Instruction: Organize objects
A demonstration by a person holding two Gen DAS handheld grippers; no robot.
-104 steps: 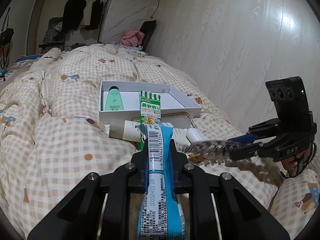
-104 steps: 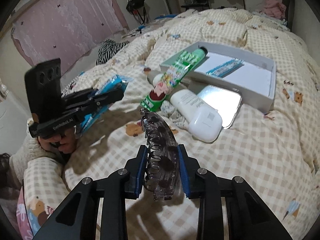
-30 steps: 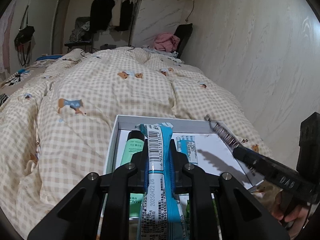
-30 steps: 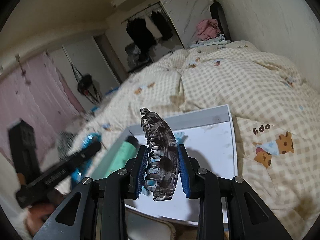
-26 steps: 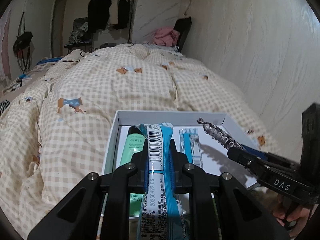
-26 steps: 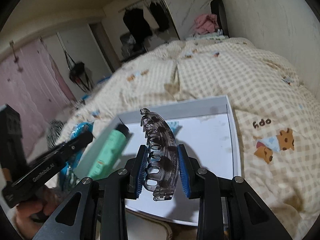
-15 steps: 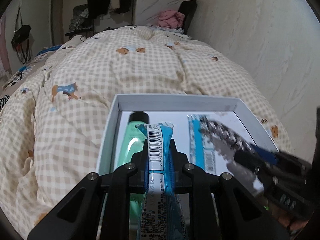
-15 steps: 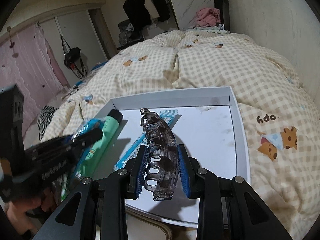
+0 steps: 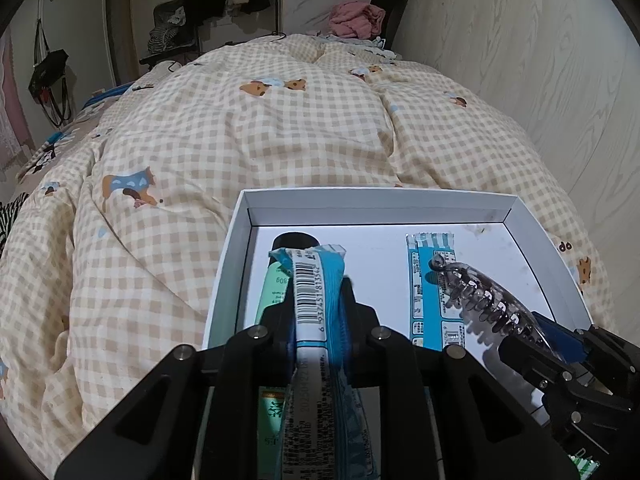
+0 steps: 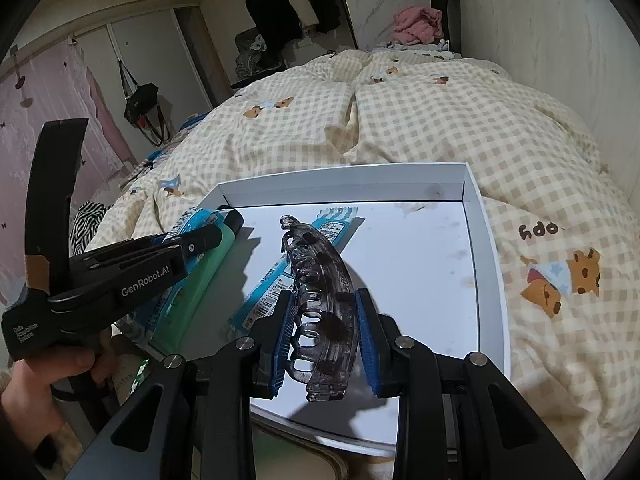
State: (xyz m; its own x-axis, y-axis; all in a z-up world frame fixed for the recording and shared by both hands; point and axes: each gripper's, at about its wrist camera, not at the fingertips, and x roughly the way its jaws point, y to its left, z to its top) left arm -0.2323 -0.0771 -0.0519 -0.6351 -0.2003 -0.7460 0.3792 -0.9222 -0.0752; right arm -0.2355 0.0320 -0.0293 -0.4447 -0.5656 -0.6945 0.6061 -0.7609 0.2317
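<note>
Both grippers stood over the white box (image 10: 486,264) on the quilt (image 9: 240,140). The left gripper (image 9: 318,312) was clamped on a blue packet (image 9: 316,280), though its jaws had just eased slightly apart with the packet between them. The right gripper (image 10: 322,332) was clamped on a dark hair clip (image 10: 320,280), held above the box floor.

Already lying in the box were a green tube (image 10: 200,280) along the left wall and a second blue packet (image 10: 298,258) near the middle.

Risks, as judged:
- The left packet hung directly above the green tube. Released there, it would likely land on the tube and slide off crooked instead of lying flat.
- The loosening left grip could let the slick packet slip early.
- The clip hung over the second packet. Dropped there, it would likely rest on top, and its curved body could roll.
- The two tools were close together over a small box; lowering both at once could cause them to knock.
- The box sat on soft bedding, so pressing on a wall could tip it.
</note>
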